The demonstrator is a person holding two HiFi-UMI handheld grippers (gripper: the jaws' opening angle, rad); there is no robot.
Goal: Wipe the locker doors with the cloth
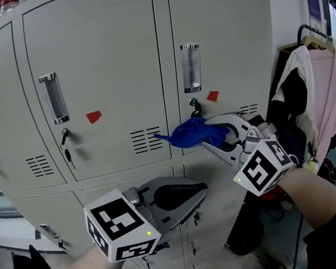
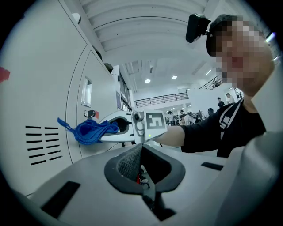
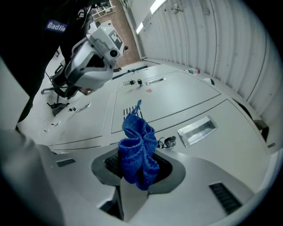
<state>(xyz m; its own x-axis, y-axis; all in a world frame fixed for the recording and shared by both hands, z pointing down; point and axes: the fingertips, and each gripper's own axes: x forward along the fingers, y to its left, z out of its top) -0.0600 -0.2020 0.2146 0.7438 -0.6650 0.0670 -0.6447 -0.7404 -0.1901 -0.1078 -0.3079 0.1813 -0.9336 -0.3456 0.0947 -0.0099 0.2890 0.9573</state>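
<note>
A bunched blue cloth (image 1: 190,134) (image 3: 138,152) (image 2: 90,131) is pinched in my right gripper (image 1: 216,134), which is shut on it. The cloth sits at the seam between the middle locker door (image 1: 102,65) and the right locker door (image 1: 224,51), just below the right door's keyhole (image 1: 194,102); whether it touches the metal I cannot tell. My left gripper (image 1: 194,195) hangs lower, in front of the bottom row of lockers, its jaws shut with nothing between them.
Each upper door carries a chrome recessed handle (image 1: 190,67), a red sticker (image 1: 93,117) and vent slots (image 1: 146,139). Keys hang from the locks (image 1: 66,147). A clothes rack with a pink garment (image 1: 330,91) stands right of the lockers. Dark bags (image 1: 259,224) lie on the floor below.
</note>
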